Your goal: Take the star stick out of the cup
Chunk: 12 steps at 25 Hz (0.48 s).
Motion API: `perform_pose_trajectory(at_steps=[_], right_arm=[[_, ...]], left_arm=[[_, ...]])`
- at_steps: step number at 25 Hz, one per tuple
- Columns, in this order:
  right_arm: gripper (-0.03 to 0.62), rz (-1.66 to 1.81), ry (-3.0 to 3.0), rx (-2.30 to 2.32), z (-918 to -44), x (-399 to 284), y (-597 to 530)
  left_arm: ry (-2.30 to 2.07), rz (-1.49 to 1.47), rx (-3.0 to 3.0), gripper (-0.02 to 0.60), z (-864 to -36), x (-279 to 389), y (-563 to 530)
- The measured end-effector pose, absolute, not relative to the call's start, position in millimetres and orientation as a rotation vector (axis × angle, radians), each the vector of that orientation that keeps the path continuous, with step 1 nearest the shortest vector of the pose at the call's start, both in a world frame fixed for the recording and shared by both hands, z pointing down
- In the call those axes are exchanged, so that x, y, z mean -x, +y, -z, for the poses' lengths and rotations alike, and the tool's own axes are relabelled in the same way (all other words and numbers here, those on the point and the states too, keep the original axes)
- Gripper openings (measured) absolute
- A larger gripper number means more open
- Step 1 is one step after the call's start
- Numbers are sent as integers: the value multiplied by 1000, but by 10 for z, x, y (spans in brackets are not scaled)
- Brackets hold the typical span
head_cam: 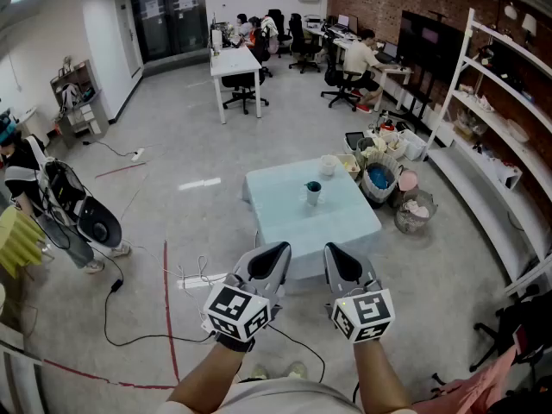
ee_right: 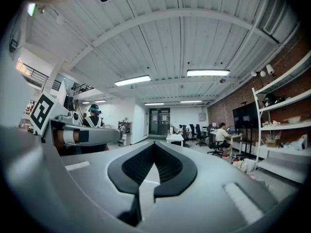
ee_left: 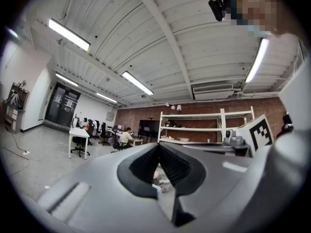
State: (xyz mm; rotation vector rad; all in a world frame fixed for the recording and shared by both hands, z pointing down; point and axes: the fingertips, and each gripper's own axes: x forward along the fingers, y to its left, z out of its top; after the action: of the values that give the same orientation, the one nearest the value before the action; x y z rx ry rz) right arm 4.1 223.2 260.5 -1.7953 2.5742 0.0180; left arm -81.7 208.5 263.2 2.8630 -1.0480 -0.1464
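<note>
**Two closed, empty grippers, with the cup well ahead on the table**

Both of your grippers are raised side by side in front of you, near each other but apart, over bare floor short of the table (head_cam: 345, 218). Your left gripper (head_cam: 278, 248) has its jaws pressed together at the tips, and its own view shows nothing between the dark pads. Your right gripper (head_cam: 333, 250) is the same: tips meeting, nothing clamped. Each one carries its marker cube (head_cam: 235, 310) nearest your wrists.

The cup (head_cam: 313, 191) stands upright near the middle of the pale blue table, well apart from both grippers and roughly in line with the gap between them. Something dark teal shows at its mouth. It is too small in the head view to tell whether that is the star stick, and neither gripper view shows the cup.

A white bowl (head_cam: 329, 164) sits at the table's far right corner. Bins (head_cam: 379, 179) are clustered on the floor just beside the table's right side, in front of white shelving (head_cam: 500, 102) along the brick wall. To your left stands a person (head_cam: 26, 179), and a red line (head_cam: 166, 300) runs across the floor near a power strip (head_cam: 194, 280).
</note>
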Motion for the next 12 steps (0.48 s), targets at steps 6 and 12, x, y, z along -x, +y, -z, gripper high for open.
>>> perform_pose_trajectory(at_steps=[6,12], right_arm=[[9,-22,2576,1791,-2631,-157,2215],[9,-11,2574,1743,-2619,-155,2242]], left_arm=[[-1045,139,-2862,6,-2681,681,2083],[-1043,149,-2863,6,-2683,664,2083]])
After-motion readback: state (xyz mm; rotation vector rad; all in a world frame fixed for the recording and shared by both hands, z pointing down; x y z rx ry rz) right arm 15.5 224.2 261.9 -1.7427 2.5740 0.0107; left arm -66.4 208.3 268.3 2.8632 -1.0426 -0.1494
